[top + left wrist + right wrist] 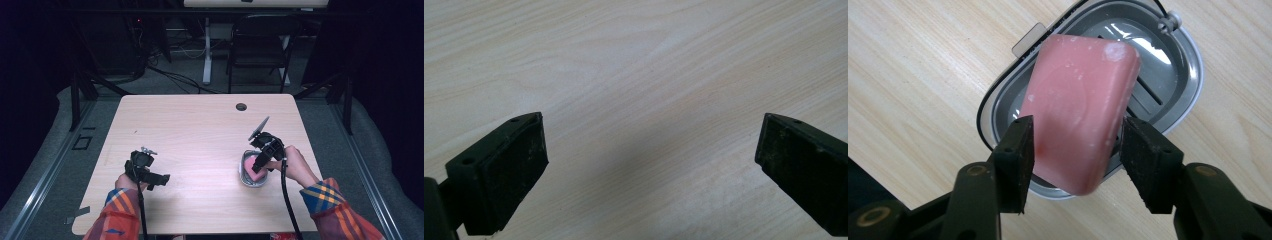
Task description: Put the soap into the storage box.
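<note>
Pink soap (1080, 107) sits clamped between the jaws of the right tool (1073, 150), its far end tilted over the grey soap dish (1175, 95) on the table (200, 130), near the right edge. Left tool (651, 150) hovers well apart over bare wood, jaws wide and holding nothing.

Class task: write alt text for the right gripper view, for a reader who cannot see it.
The right tongs clamp a pink bar of soap by its sides above a grey soap dish, which sits on a pale wooden table.
</note>
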`<state>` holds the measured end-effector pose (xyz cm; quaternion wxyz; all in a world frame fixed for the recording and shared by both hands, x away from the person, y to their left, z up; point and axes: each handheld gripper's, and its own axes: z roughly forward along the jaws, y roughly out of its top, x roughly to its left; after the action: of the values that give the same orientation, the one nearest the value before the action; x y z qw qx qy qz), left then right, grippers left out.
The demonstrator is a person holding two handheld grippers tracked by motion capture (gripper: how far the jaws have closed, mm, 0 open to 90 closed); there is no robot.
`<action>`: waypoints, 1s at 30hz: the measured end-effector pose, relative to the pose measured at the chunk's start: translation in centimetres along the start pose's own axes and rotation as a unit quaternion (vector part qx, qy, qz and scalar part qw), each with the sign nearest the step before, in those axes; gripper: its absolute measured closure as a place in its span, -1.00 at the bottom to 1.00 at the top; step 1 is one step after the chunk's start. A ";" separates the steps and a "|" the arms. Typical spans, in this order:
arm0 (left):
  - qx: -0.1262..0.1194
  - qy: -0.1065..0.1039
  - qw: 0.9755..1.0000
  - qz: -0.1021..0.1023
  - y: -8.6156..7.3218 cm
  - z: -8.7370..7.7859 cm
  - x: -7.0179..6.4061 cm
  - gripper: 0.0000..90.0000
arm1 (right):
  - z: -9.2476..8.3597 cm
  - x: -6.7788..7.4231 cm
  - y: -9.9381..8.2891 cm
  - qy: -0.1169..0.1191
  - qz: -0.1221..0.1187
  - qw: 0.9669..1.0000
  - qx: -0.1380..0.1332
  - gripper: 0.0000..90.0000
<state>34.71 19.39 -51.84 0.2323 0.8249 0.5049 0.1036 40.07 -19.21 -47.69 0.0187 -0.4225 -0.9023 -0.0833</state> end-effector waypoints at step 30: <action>-0.006 0.001 1.000 -0.005 -0.1 -0.2 0.0 -1.00 | -2.7 -3.7 -4.7 -0.042 -0.015 0.995 -0.087 -0.62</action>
<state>34.59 19.50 -51.75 0.2372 0.8210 0.5084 0.1059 38.79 -25.43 -46.09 -0.0568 -0.4117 -0.8981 -0.1438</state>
